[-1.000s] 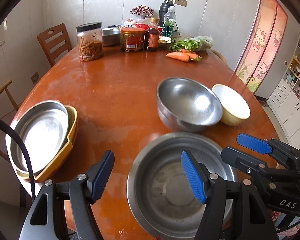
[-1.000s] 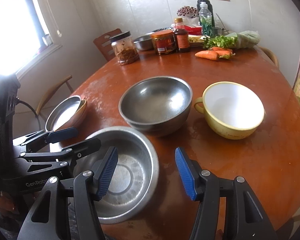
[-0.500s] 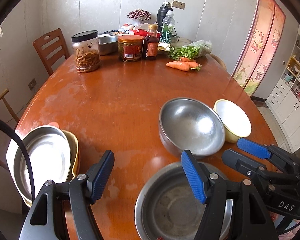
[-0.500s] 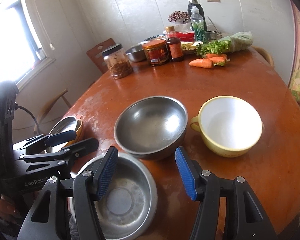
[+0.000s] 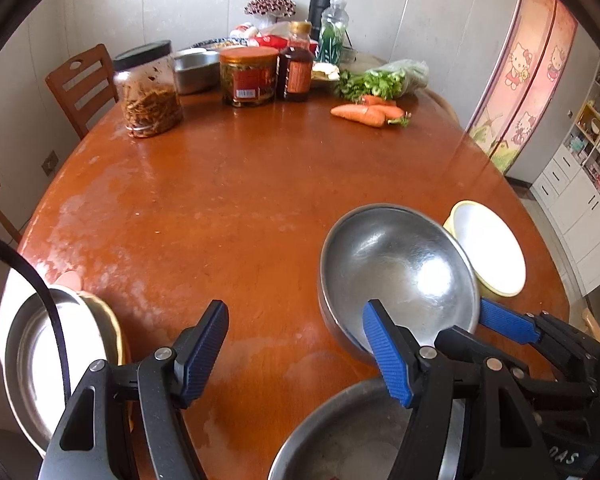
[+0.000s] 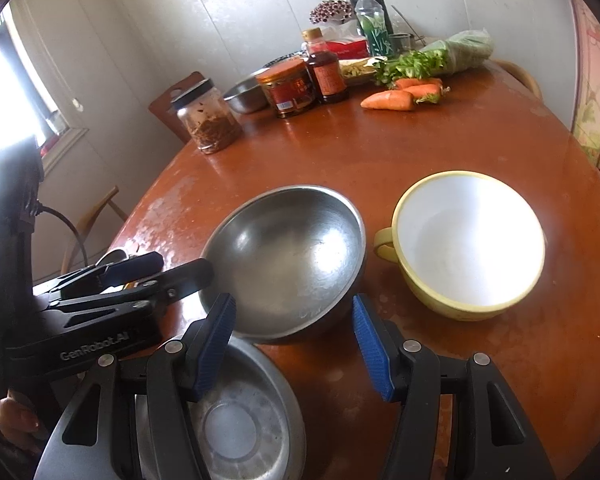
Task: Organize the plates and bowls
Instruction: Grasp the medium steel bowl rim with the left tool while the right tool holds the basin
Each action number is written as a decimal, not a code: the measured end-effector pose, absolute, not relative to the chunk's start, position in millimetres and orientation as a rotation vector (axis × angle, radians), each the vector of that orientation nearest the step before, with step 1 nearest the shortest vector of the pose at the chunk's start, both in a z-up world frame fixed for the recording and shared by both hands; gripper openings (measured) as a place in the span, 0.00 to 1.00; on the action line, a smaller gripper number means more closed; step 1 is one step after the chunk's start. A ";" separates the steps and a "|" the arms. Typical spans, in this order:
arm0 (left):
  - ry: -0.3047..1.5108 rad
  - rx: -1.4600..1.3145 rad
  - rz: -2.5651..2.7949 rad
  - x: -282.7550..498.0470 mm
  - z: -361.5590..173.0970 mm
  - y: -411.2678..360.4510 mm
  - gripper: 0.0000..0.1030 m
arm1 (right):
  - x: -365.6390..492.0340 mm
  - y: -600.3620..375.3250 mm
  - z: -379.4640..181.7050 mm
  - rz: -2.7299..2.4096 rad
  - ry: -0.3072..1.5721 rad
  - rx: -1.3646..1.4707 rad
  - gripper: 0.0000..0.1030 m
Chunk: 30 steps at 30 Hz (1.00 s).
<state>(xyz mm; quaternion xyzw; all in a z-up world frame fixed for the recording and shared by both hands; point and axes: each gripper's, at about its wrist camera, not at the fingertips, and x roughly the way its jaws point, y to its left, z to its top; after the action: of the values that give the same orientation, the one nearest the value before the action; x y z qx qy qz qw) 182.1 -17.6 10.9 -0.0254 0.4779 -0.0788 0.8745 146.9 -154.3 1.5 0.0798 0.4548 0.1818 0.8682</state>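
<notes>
Over the last second both views had slid off the flat steel pan (image 6: 236,420) toward the round, shiny steel bowl (image 6: 288,260) ahead. The right hand-held gripper (image 6: 294,346) and left hand-held gripper (image 5: 296,354) gaped empty above the worn brown bench (image 5: 228,200), so that bowl looked next. A glossy yellow-rimmed cup-bowl (image 6: 468,244) sat right of it.

We are in a home dining room. We see a round reddish wooden counter (image 5: 240,184) with wooden chairs (image 5: 82,84) drawn up to it, and at its far side a jar of dried food (image 5: 148,90), an orange-lidded jar (image 5: 249,77), a sauce bottle (image 5: 298,68), carrots (image 5: 366,114) and leafy greens (image 5: 374,82). A cartoon-cat door panel (image 5: 520,80) and white shelving with household goods (image 5: 588,160) stand to one side.
</notes>
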 end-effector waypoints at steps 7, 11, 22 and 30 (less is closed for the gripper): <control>1.038 -0.050 -0.188 196.2 -0.8 -24.0 0.67 | 155.4 -154.7 -3.2 0.364 0.949 0.167 0.60; 1.062 -0.075 -0.207 202.3 -6.9 -22.5 0.67 | 160.9 -156.3 -6.9 0.356 0.958 0.180 0.60; 1.094 -0.151 -0.299 209.1 -14.7 -23.9 0.44 | 162.6 -155.0 -7.1 0.377 0.928 0.167 0.57; 1.088 -0.141 -0.282 207.3 -12.0 -23.0 0.40 | 160.4 -146.5 -3.9 0.402 0.912 0.139 0.47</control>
<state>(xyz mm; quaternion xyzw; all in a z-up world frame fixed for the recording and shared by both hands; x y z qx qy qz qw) 207.3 -23.0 -12.0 -0.0669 0.5152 -0.1337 0.8439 160.4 -146.5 -3.9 0.0668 0.4368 0.1928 0.8761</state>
